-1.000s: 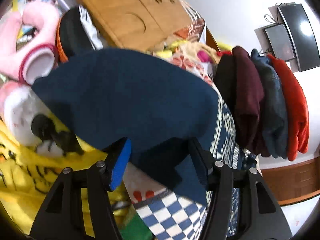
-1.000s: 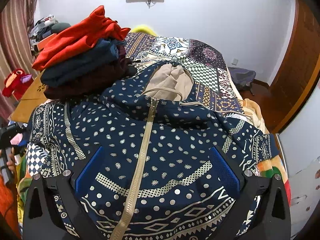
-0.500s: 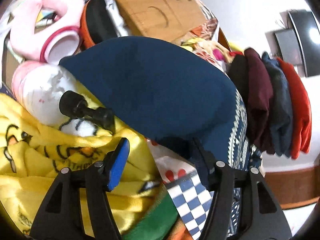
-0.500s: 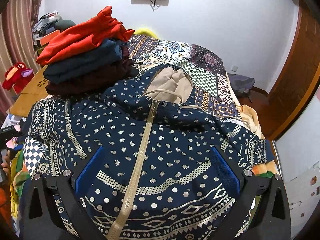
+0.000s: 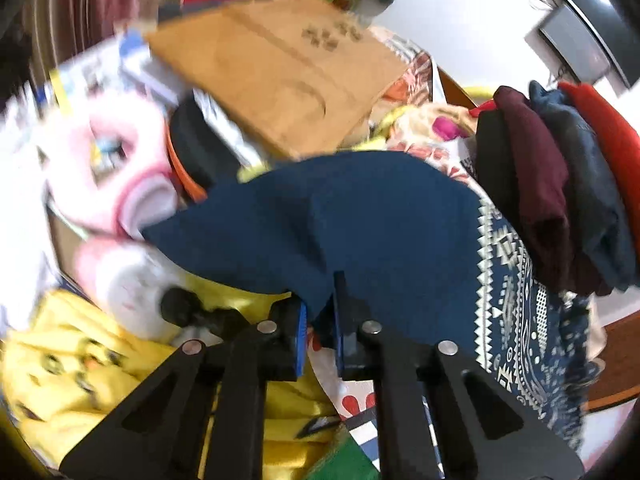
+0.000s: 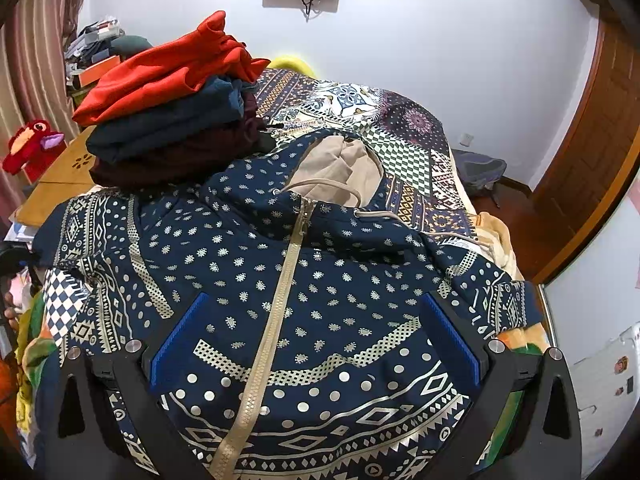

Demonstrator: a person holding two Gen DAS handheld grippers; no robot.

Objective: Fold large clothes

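A navy zip hoodie (image 6: 304, 280) with a cream pattern lies face up and spread on the bed, hood away from me. My right gripper (image 6: 316, 332) hovers open over its lower front, empty. In the left wrist view my left gripper (image 5: 318, 308) is shut on the edge of the hoodie's plain navy sleeve (image 5: 340, 216), which hangs off the bed's side. The left gripper also shows small at the left edge of the right wrist view (image 6: 12, 258).
A stack of folded clothes, red on top (image 6: 168, 108), sits on the bed by the hoodie's left shoulder. Plush toys (image 5: 116, 184), a yellow blanket (image 5: 76, 364) and a wooden board (image 5: 288, 68) crowd the left side. A patterned bedspread (image 6: 400, 128) lies beyond the hood.
My left gripper has closed from open onto the sleeve edge. The left view has swung and is blurred. The right gripper has stayed open over the hoodie.
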